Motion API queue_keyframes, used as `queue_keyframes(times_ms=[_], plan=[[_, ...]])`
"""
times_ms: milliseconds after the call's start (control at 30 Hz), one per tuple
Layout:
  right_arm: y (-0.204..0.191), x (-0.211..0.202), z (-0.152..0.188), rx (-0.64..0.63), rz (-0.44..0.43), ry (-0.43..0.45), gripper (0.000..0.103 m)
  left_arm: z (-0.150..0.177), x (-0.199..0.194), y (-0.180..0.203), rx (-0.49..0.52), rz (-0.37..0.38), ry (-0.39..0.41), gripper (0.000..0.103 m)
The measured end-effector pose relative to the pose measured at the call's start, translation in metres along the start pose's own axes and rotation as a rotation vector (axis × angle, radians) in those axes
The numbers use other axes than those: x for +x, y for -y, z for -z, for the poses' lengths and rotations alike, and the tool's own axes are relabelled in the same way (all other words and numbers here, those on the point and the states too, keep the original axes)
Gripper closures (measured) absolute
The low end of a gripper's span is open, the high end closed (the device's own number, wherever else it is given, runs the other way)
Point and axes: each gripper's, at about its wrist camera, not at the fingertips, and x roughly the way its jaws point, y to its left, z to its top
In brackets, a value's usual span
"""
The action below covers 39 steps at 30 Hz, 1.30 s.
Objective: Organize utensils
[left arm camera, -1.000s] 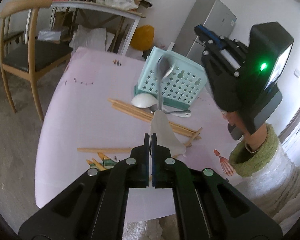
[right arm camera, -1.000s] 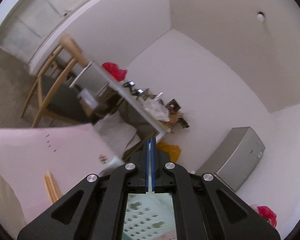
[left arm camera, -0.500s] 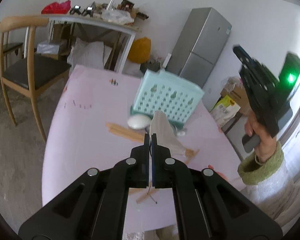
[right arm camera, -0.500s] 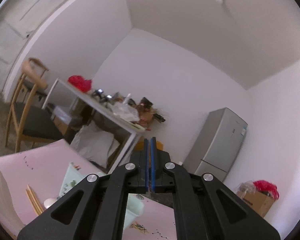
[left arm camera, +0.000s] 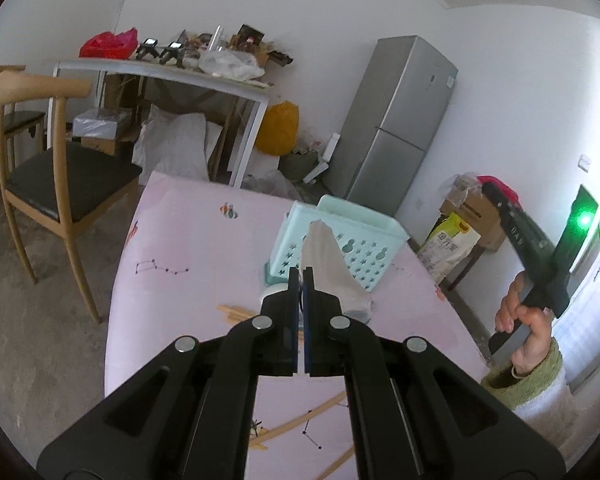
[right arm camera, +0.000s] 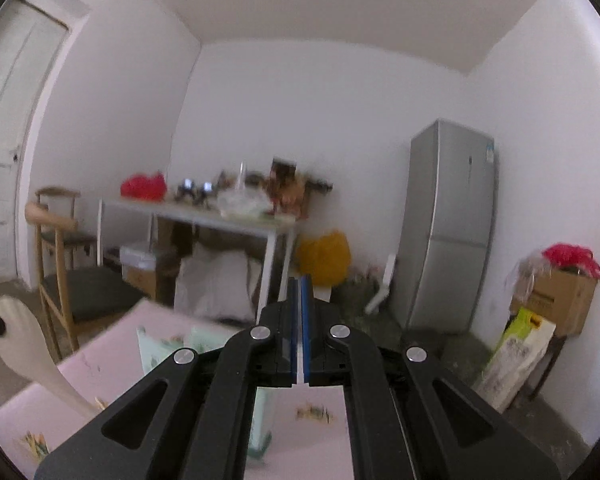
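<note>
You have two grippers in play. Your left gripper is clamped on one white spatula, whose flat blade rises from between the pads in front of the single mint-green basket standing on the pink table. Your right gripper has its pads pressed together with nothing between them, pointing out across the room toward the far wall. Loose wooden chopsticks lie on the table just left of the left gripper and others nearer you, partly hidden under its fingers, so an exact count is not possible. The left wrist view alone shows your right hand in its green cuff, holding the right gripper's body up at the table's right edge, well apart from the basket. The right wrist view alone shows the spatula from the side, at its far left edge, its broad end held by a dark tip; there the basket is blurred and mostly hidden behind the gripper's fingers. Both views show one grey fridge and a cluttered white side table; two wooden chairs stand at left.
</note>
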Motion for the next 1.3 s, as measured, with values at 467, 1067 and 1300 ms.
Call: queue_keyframes(times_ms=[467, 1067, 1300], plan=[[0.021, 0.088, 0.044, -0.019, 0.215, -0.215, 0.101, 0.013, -0.005, -0.037, -0.066, -0.053, -0.016, 0.103], [0.022, 0.075, 0.13, 0.539, -0.268, -0.734, 0.049, 0.024, 0.002, -0.079, -0.144, -0.056, -0.03, 0.103], [0.012, 0.117, 0.179, 0.687, -0.288, -0.806, 0.054, 0.025, 0.007, -0.087, -0.158, -0.046, -0.046, 0.103]])
